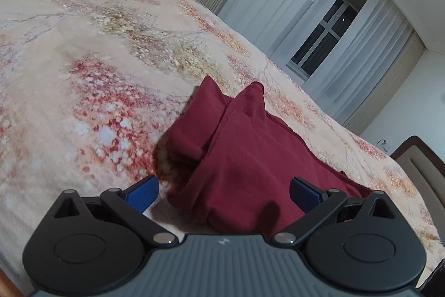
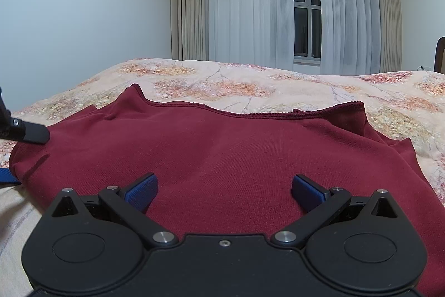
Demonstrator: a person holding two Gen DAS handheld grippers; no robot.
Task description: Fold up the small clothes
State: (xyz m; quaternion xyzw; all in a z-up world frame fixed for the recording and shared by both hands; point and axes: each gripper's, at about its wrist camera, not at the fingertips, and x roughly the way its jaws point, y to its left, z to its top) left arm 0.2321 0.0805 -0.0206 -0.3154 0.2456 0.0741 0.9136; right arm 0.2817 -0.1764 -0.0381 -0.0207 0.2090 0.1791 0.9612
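Note:
A dark red garment (image 2: 222,146) lies on the floral bedspread (image 2: 250,85), its stitched hem along the far edge. My right gripper (image 2: 224,192) is open, its blue pads just above the cloth near its front edge. In the left wrist view the garment (image 1: 239,157) is bunched at its left end, with two folded points sticking up. My left gripper (image 1: 224,192) is open, its jaws astride that bunched end, holding nothing. The left gripper's finger also shows at the left edge of the right wrist view (image 2: 30,134).
The bedspread (image 1: 83,74) stretches away to the left and far side. Curtains (image 2: 250,7) and a dark window (image 2: 306,10) stand behind the bed. A dark headboard (image 1: 422,166) is at the right.

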